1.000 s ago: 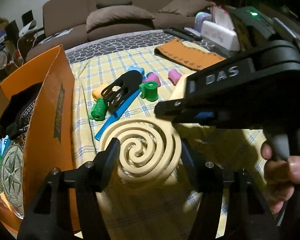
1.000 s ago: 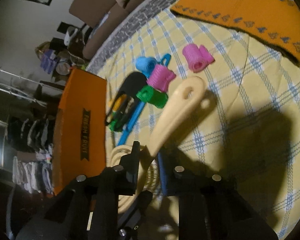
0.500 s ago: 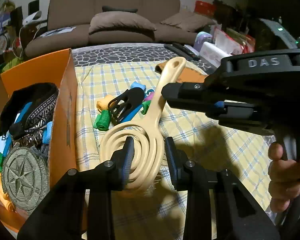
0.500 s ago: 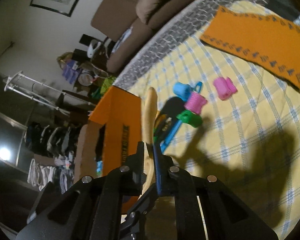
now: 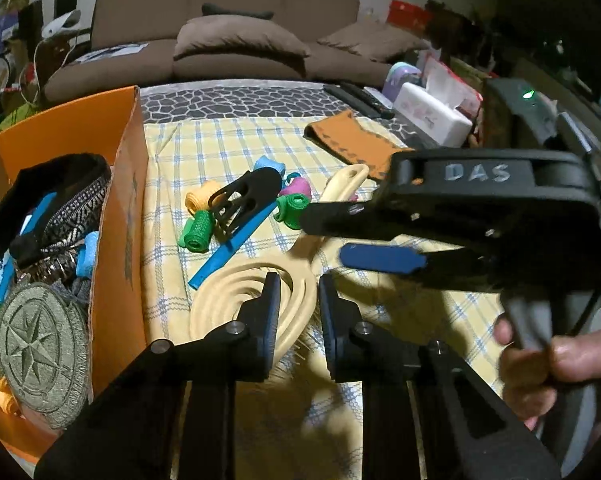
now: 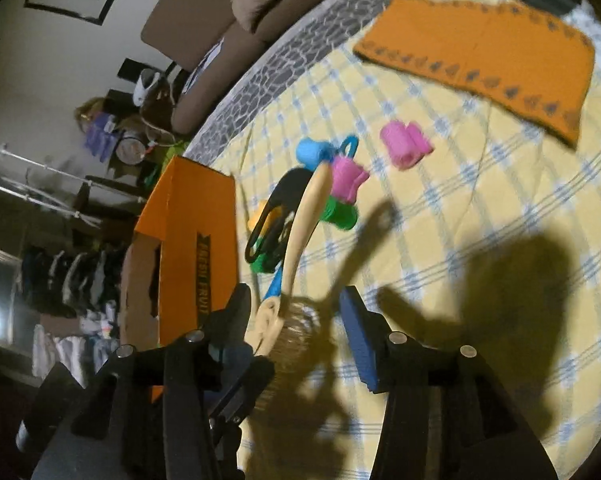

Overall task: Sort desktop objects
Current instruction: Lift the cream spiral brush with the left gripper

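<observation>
Handed across since the earlier frame: cream plastic hairbrush with a spiral head and looped handle, then pinched by the right gripper at its handle, now clamped at the head's rim by the left gripper, whose jaws are closing with the rim between the pads; held above the yellow checked tablecloth, handle pointing away toward the clutter; right gripper opening, jaws parted to either side of the handle, apparently no longer pressing it; gripped at its trigger by a hand. Beyond the brush, black slotted plastic comb, blue flat strip, green hair rollers, pink rollers and a light blue one lying close together; orange cardboard box just to the left, already holding a round compass-embossed disc and a patterned strap; orange cloth mat further off. Judged best next: firm the left hold before pulling the right clear; back the right straight off along the handle to avoid knocking it; swing left over the box wall, lower the head in beside the disc, then release.
</observation>
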Demonstrator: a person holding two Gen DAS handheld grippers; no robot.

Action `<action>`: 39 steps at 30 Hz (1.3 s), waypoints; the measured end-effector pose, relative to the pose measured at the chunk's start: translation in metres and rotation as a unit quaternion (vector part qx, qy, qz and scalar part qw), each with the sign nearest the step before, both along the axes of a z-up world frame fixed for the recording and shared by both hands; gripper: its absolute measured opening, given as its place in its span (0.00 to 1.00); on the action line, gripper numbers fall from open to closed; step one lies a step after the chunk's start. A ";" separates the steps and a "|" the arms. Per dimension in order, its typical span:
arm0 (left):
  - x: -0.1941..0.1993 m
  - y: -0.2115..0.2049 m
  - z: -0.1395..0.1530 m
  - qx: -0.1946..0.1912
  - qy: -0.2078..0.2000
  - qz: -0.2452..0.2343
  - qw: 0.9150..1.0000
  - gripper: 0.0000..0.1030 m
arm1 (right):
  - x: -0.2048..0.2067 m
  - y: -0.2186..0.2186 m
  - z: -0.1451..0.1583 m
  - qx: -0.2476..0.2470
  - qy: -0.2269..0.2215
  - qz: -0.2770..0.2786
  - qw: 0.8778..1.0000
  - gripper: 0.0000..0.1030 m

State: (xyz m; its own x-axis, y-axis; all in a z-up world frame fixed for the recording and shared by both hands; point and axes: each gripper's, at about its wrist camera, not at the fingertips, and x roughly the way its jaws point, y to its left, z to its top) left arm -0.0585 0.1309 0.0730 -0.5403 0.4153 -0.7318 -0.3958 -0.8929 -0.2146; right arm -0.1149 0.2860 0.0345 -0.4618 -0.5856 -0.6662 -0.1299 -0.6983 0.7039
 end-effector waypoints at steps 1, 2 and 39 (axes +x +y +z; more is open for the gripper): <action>0.000 0.000 0.000 0.000 -0.001 -0.001 1.000 0.17 | -0.001 -0.003 -0.003 -0.003 -0.002 0.004 1.000 0.47; 0.000 0.002 -0.001 -0.001 -0.001 -0.003 1.000 0.17 | -0.003 -0.008 -0.005 0.004 -0.005 0.007 1.000 0.47; 0.009 -0.010 0.026 -0.018 0.055 -0.008 0.998 0.39 | 0.001 -0.020 0.043 -0.030 0.074 0.032 0.996 0.09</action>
